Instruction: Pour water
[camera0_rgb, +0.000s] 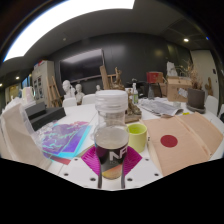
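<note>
From the gripper view, the gripper (111, 160) sits at the lower middle of the frame, and its fingers (97, 158) with magenta pads are clamped on a clear bottle (111, 135) from both sides. The bottle stands upright, has a white cap and a dark label, and some brownish liquid shows in its bottom part. Just to the right of the bottle, a yellow-green cup (137, 136) stands on the white counter (85, 120). At the lower left of the frame a colourful printed sheet (65, 141) lies flat on the counter. At the right side lies a light wooden board (185, 136) with a red round piece (169, 141) on it. Behind, in the upper part, a dim room with furniture is seen.
</note>
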